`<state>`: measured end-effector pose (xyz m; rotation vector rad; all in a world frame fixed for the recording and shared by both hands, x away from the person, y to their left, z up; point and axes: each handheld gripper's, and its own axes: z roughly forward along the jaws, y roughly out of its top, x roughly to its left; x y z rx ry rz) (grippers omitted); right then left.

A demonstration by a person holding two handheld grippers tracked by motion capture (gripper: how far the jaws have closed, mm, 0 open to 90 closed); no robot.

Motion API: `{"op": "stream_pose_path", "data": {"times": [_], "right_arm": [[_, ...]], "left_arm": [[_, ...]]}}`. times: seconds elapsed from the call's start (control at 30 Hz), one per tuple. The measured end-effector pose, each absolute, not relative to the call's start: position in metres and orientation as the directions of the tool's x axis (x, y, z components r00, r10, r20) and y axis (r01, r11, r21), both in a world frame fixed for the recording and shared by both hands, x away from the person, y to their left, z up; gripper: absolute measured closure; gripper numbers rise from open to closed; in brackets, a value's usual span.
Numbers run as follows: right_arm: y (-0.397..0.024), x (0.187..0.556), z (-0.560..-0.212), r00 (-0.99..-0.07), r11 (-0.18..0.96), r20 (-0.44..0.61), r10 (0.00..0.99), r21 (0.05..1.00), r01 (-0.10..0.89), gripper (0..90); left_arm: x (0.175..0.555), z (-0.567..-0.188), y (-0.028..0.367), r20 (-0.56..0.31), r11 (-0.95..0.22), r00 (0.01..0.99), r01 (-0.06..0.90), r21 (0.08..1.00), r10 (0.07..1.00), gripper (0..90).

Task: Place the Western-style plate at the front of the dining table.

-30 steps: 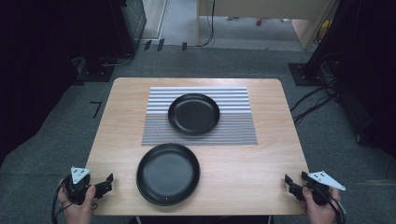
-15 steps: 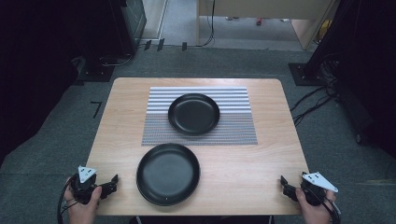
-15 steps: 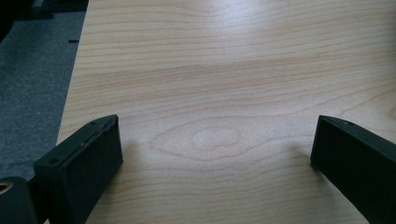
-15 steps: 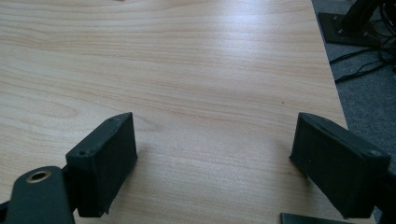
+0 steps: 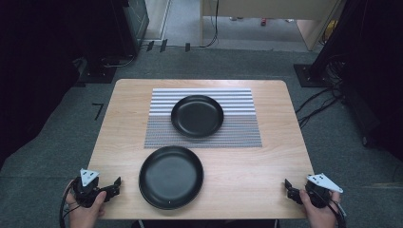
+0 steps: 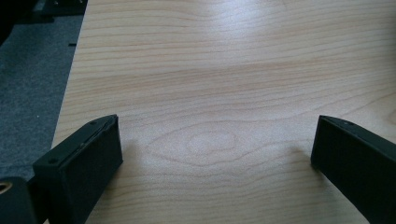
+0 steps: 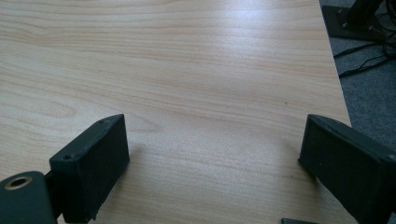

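Plates sit untouched on the wooden table (image 5: 266,161): the near black plate (image 5: 171,177) lies on bare wood at the front edge, between the two grippers, and the far black plate (image 5: 197,116) rests on the striped mat (image 5: 237,128). Left gripper (image 5: 115,184), at the front left corner, has its jaws spread wide over bare wood. Right gripper (image 5: 288,186), at the front right corner, has just been opening its jaws, with nothing between them; from above its jaws look small and dark.

Two black grippers are seen, left gripper (image 5: 115,183) and right gripper (image 5: 288,184), each topped by a grey three-cornered plate, black cables trailing.
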<state>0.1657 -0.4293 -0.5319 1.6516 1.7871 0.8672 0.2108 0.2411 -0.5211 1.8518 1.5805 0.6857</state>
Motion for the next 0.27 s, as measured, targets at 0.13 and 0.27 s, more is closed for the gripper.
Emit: {"op": "stream_pose_path", "data": {"times": [0.13, 0.27], "right_arm": [[-0.4292, 0.1656, -0.5319, -0.093, 0.036, 0.031, 0.995, 0.768, 0.640, 7.4], [-0.4292, 0.1656, -0.5318, -0.091, 0.035, 0.031, 0.995, 0.767, 0.641, 7.4]], "left_arm": [[0.2107, -0.5211, 0.2411, 0.001, -0.108, 0.156, 0.676, 0.729, 0.988, 1.7], [0.2107, -0.5211, 0.2411, 0.001, -0.108, 0.156, 0.676, 0.729, 0.988, 1.7]]}}
